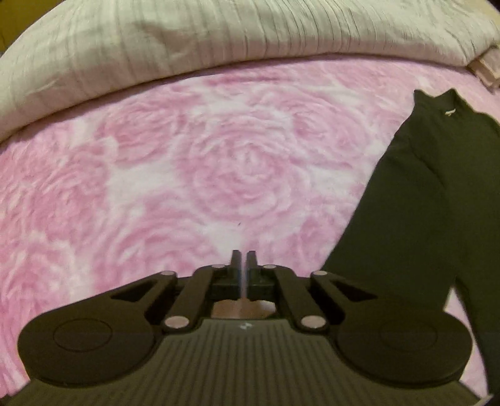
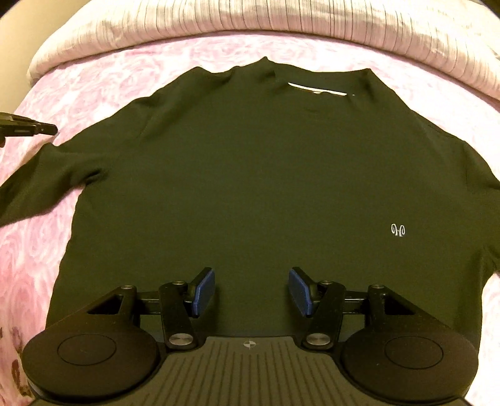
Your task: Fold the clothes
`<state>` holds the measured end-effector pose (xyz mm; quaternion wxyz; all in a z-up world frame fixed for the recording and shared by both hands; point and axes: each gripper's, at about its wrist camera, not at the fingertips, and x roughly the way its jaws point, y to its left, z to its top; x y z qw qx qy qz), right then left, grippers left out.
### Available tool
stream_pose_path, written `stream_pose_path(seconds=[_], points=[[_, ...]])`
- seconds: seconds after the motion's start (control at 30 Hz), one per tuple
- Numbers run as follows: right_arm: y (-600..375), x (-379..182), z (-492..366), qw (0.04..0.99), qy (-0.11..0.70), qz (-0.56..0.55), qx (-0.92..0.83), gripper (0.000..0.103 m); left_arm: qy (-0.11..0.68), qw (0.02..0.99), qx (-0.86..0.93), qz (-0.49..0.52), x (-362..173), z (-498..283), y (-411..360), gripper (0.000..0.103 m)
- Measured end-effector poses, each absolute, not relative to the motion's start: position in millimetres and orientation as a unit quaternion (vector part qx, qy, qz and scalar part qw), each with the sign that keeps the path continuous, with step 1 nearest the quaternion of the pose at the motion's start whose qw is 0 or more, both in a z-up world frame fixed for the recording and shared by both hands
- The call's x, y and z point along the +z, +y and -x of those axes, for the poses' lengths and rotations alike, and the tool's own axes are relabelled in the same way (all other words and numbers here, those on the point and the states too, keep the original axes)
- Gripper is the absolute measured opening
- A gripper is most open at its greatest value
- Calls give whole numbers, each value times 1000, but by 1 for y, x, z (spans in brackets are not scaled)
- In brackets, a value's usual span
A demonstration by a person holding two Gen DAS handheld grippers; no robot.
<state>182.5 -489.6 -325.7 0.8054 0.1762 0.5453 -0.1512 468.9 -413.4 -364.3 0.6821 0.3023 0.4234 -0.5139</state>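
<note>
A dark green long-sleeved shirt (image 2: 250, 175) lies flat and face up on the pink rose-patterned bedspread (image 2: 103, 75), collar away from me, with a small white logo (image 2: 398, 230) on its chest. My right gripper (image 2: 251, 290) is open and empty, hovering over the shirt's lower middle. My left gripper (image 1: 243, 257) is shut and empty over bare bedspread (image 1: 203, 175), left of the shirt (image 1: 422, 203). Its tip also shows in the right wrist view (image 2: 40, 128), just off the shirt's left shoulder. The shirt's hem is hidden under the right gripper body.
A cream striped duvet (image 2: 281, 22) is bunched along the far side of the bed, and it shows in the left wrist view too (image 1: 187, 40). A pinkish fabric edge (image 1: 487, 68) sits at the far right.
</note>
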Motion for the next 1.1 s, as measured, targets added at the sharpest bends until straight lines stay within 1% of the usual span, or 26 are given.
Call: stream_pose_path(seconds=[0.03, 0.1, 0.17, 0.23, 0.3, 0.37, 0.47, 0.6, 0.63, 0.67, 0.73, 0.83, 0.87, 0.9, 0.97, 1.0, 1.1], points=[[-488, -325, -182, 805, 546, -177, -148, 56, 427, 676, -518, -304, -365, -468, -411, 33], [-485, -326, -182, 804, 547, -180, -146, 56, 433, 664, -526, -309, -366, -466, -405, 47], [-482, -330, -182, 799, 554, -185, -145, 56, 439, 652, -533, -313, -367, -465, -400, 43], [-479, -332, -182, 794, 560, -187, -146, 56, 445, 640, -541, -317, -368, -463, -394, 0], [-477, -331, -182, 794, 560, -187, -143, 56, 450, 627, -548, -321, -369, -461, -389, 1], [-476, -328, -181, 798, 559, -179, -140, 56, 435, 647, -544, -309, -363, -470, -389, 1], [-476, -332, -179, 794, 563, -176, -145, 56, 439, 643, -542, -317, -367, -478, -394, 3], [-477, -333, -171, 787, 566, -193, -154, 56, 443, 647, -532, -319, -368, -480, -384, 16], [-477, -333, -168, 785, 567, -197, -155, 56, 445, 653, -526, -314, -365, -480, -376, 21], [-476, -333, -164, 782, 570, -198, -156, 56, 445, 658, -523, -308, -360, -481, -366, 23], [-475, -334, -154, 777, 576, -199, -159, 56, 445, 670, -513, -300, -349, -479, -342, 30], [-475, -331, -138, 771, 578, -208, -167, 56, 456, 690, -473, -303, -336, -473, -295, 33], [-475, -331, -134, 769, 579, -211, -169, 56, 460, 695, -458, -309, -334, -471, -279, 35], [-474, -331, -129, 767, 581, -212, -170, 56, 465, 697, -447, -313, -334, -468, -267, 39], [-471, -334, -122, 761, 588, -214, -170, 56, 475, 695, -423, -336, -343, -463, -248, 39], [-470, -335, -120, 758, 592, -213, -169, 56, 478, 691, -413, -351, -349, -461, -242, 37], [-465, -335, -115, 755, 600, -207, -163, 56, 464, 692, -404, -377, -359, -459, -234, 36]])
